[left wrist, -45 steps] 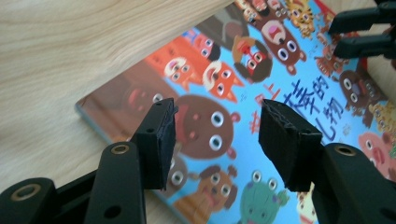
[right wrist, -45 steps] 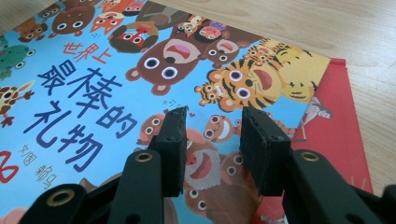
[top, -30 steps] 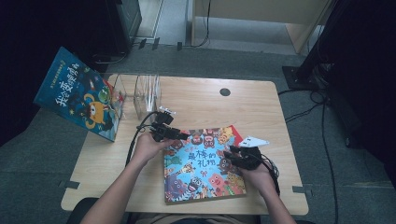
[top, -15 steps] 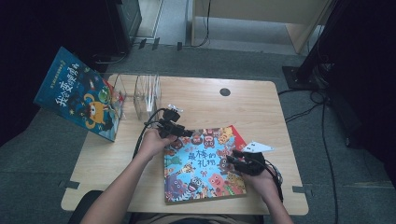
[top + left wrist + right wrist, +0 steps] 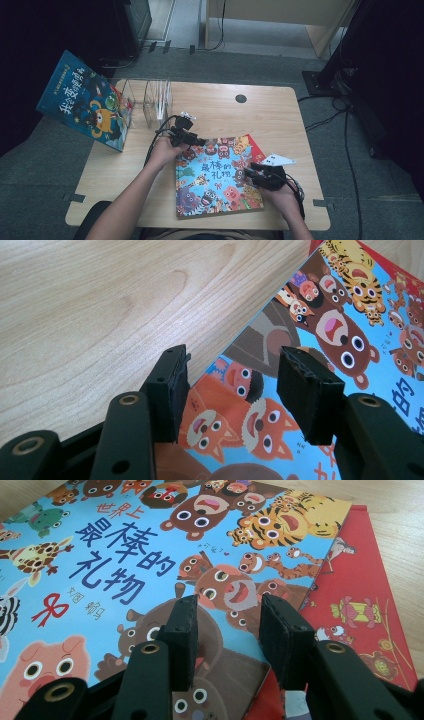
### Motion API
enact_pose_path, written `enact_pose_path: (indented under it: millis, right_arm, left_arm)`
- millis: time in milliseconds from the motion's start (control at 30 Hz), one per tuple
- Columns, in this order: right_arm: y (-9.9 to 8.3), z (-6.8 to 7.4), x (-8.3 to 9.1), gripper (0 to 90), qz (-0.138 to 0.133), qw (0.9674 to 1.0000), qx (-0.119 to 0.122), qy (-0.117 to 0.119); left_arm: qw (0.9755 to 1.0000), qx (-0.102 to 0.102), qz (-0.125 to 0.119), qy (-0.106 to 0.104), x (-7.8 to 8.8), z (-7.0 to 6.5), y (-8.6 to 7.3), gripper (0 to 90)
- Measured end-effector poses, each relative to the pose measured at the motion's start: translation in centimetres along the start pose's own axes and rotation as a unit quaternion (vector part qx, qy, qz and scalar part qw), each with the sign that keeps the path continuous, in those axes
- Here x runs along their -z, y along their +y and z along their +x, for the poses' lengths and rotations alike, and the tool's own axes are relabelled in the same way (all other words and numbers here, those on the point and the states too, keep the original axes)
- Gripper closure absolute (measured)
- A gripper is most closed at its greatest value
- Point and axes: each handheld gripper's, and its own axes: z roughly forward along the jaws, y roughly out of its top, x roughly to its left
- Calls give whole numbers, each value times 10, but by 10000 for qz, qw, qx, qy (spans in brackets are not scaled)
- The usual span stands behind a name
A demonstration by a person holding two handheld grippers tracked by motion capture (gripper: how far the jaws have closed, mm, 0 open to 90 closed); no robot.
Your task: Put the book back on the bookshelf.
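Hovering spread and empty, the left gripper (image 5: 230, 385) straddles the blue cartoon-animal picture book's (image 5: 215, 175) far-left corner; right gripper (image 5: 227, 635), likewise spread, sits over its right edge.

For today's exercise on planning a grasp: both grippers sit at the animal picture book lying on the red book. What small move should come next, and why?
Probably lower the left gripper so its open jaws straddle the animal picture book's edge. The jaws hang over that edge, gripping nothing, and the right gripper is likewise open over the cover, beside the red book.
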Motion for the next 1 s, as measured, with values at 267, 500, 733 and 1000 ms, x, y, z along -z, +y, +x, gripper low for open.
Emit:
enact_pose_path:
  millis: [267, 500, 733, 1000]
  right_arm:
    - [1, -2, -1, 618, 7, 10000, 46, 2]
    - [3, -2, -2, 658, 14, 10000, 93, -31]
    - [2, 3, 6, 745, 6, 9999, 104, -70]
    - [-4, 4, 16, 767, 27, 9998, 32, -201]
  left_arm:
    - [10000, -5, -2, -32, 4, 0, -5, 469]
    - [10000, 71, 29, 6, 12, 3, -16, 467]
    - [9999, 135, -14, -11, 22, 7, -27, 463]
    - [9999, 121, 106, 3, 31, 8, -37, 457]
